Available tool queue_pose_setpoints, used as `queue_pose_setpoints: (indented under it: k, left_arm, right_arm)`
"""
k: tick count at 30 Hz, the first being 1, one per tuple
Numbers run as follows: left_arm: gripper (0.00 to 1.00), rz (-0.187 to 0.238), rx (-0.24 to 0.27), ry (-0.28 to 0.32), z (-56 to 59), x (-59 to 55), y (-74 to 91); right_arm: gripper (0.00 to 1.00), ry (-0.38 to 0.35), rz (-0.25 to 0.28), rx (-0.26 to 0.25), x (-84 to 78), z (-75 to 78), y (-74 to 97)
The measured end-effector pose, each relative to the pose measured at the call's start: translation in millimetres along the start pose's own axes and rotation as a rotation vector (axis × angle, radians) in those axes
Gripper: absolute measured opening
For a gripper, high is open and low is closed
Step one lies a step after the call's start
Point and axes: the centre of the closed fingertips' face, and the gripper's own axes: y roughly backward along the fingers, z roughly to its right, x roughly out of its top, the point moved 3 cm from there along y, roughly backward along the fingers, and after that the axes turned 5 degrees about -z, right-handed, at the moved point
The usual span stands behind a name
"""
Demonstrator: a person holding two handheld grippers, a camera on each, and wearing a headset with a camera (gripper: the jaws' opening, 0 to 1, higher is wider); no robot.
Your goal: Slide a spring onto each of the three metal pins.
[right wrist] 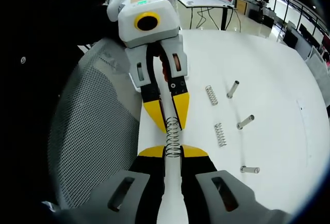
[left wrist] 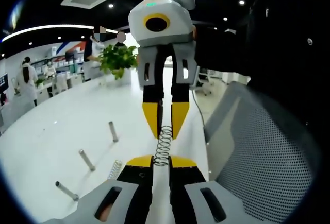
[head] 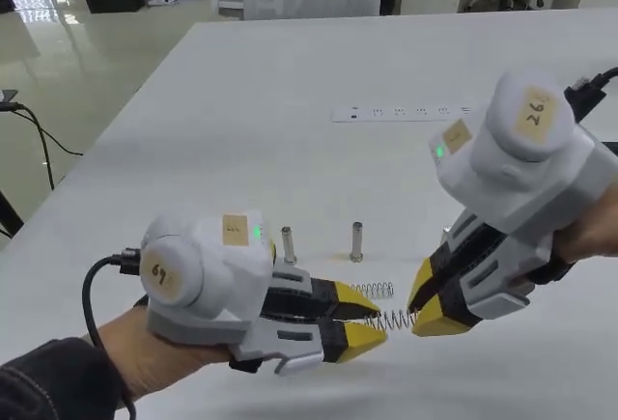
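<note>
Item, nearest the person: left gripper, jaws drawn nearly together and pinching one end of a spring. Item, facing it tip to tip: right gripper, jaws likewise closed to a narrow slit on the spring's other end. The coil is stretched between the two, just above the table near its front edge. Item, just beyond: loose springs lying flat on the table, one beside the held coil and one a little further off. Item, further back: metal pins, three in a row, first, second, third. The head view shows them standing upright, and all are bare. Item, far side: power strip, well apart from the work. Step in hand, as judged: the first spring is being passed or squared up between the grippers, and none is fitted yet. The next move calls for one gripper to let go. The other should then carry the coil over a pin, line up its open end with the pin's top and lower it straight down.
</note>
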Motion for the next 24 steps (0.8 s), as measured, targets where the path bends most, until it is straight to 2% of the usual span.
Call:
queue_pose_setpoints:
  k: [4,13,24]
  left_arm:
    - [0.03,-0.004,0.005,-0.001,-1.1,-0.4,0.4]
    - [0.03,-0.011,0.002,-0.004,-1.2,-1.9,-0.8]
    - [0.03,0.012,0.012,0.013,-3.8,1.1,-0.1]
  right_arm:
    - [0.07,0.015,0.004,-0.022,5.2,-0.3,3.4]
    - [0.07,0.042,0.050,-0.049,22.6,-2.2,10.9]
    - [0.07,0.065,0.108,-0.069,41.0,-1.9,13.5]
